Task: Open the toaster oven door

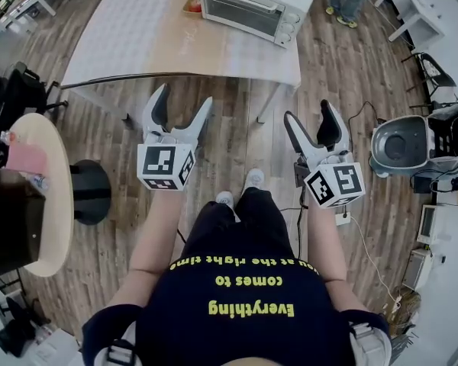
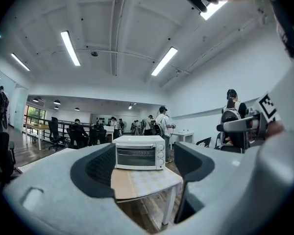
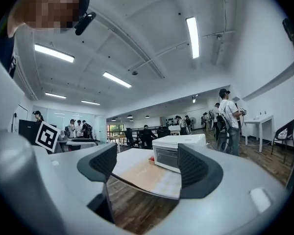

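Toaster oven first. Head view, where is it?

Far end of the counter, door shut, well apart from both claws. Left claw and right claw hang over the wood floor, short of the counter edge. My guess is the approach hasn't started.

Claw state?

Both spread wide, nothing in either. Probably pre-opened, ready for the door handle.

Left gripper view?

Toaster oven sits square-on between the wide jaws of the left claw, far off on the counter. It looks aimed to line up with the door. The handle is too small to make out.

Right gripper view?

Right claw has its jaws wide apart and is empty. Toaster oven is seen at an angle, with its right part hidden behind the right-hand pad. There's a red item beside it, can't tell what. The claw body cuts off the counter's near edge.

Which claw goes?

Can't say, both are equally far.
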